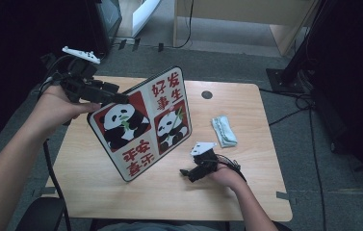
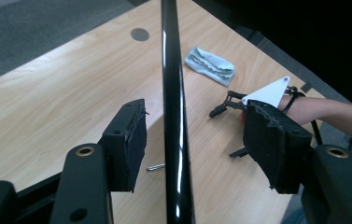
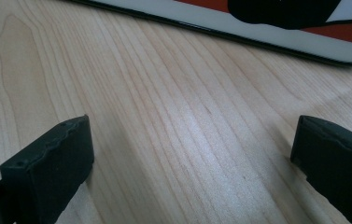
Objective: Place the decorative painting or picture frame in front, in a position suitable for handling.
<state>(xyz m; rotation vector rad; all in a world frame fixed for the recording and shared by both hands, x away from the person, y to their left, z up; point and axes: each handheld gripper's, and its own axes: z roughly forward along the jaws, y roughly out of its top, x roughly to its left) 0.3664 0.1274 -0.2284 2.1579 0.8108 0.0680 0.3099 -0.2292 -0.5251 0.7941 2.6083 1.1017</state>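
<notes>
A flat board point(image 1: 143, 122) printed with pandas and red characters stands tilted on the wooden table point(image 1: 251, 192), its lower edge on the wood. My left gripper point(image 1: 117, 98) is at its upper left edge. In the left gripper view the board's black edge point(image 2: 173, 116) runs upright between the jaws of my left gripper point(image 2: 194, 112), with a gap on each side, so the gripper is open. My right gripper point(image 1: 186, 172) rests low on the table by the board's lower right corner. In its own view the right gripper point(image 3: 192, 149) is open over bare wood, with the board's rim point(image 3: 276, 28) ahead.
A folded pale green cloth point(image 1: 224, 131) lies on the table to the right of the board, also visible in the left gripper view point(image 2: 209, 64). A round dark hole point(image 1: 207, 95) sits near the table's far edge. Cables and stand legs are on the floor at right.
</notes>
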